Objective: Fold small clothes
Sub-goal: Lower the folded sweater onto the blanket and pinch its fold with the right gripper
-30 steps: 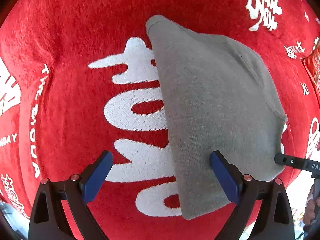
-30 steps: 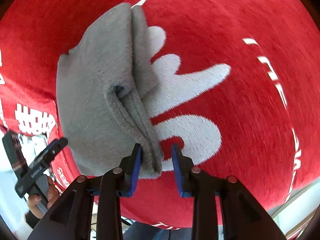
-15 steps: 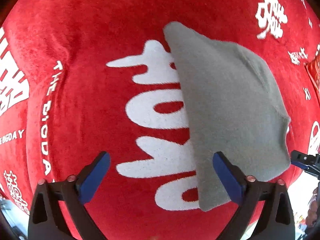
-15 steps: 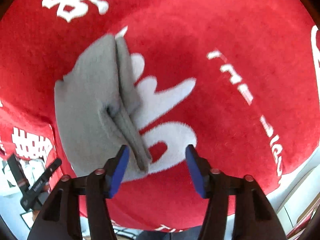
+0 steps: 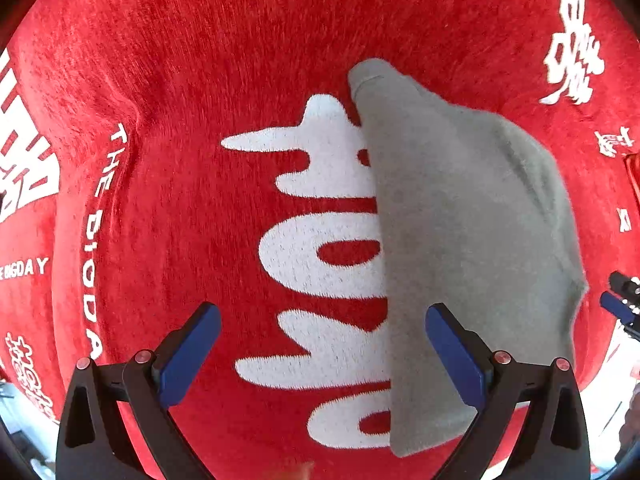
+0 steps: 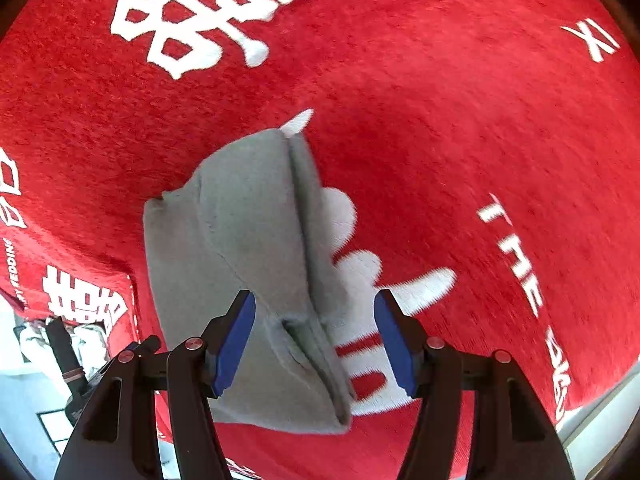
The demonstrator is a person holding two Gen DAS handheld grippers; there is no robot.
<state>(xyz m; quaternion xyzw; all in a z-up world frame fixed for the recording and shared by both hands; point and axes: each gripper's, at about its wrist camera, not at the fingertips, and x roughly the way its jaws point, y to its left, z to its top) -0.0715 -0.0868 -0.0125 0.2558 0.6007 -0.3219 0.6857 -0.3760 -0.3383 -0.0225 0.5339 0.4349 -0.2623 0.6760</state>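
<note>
A small grey garment (image 5: pixel 460 240) lies folded on a red cloth with white lettering (image 5: pixel 200 120). In the left wrist view my left gripper (image 5: pixel 320 354) is open and empty, its right finger over the garment's near left edge. In the right wrist view the same garment (image 6: pixel 256 248) shows its stacked folded edge running toward me. My right gripper (image 6: pixel 314 340) is open above that edge, holding nothing. The other gripper's tip (image 5: pixel 622 300) shows at the right edge of the left wrist view.
The red cloth (image 6: pixel 440 120) covers the whole work surface and drops off at the near edge (image 6: pixel 592 412). Below the left edge a tripod-like black stand (image 6: pixel 66 356) and pale floor show.
My right gripper opened, let go of the garment's folded edge and drew back and up. My left gripper drew back slightly and stayed open.
</note>
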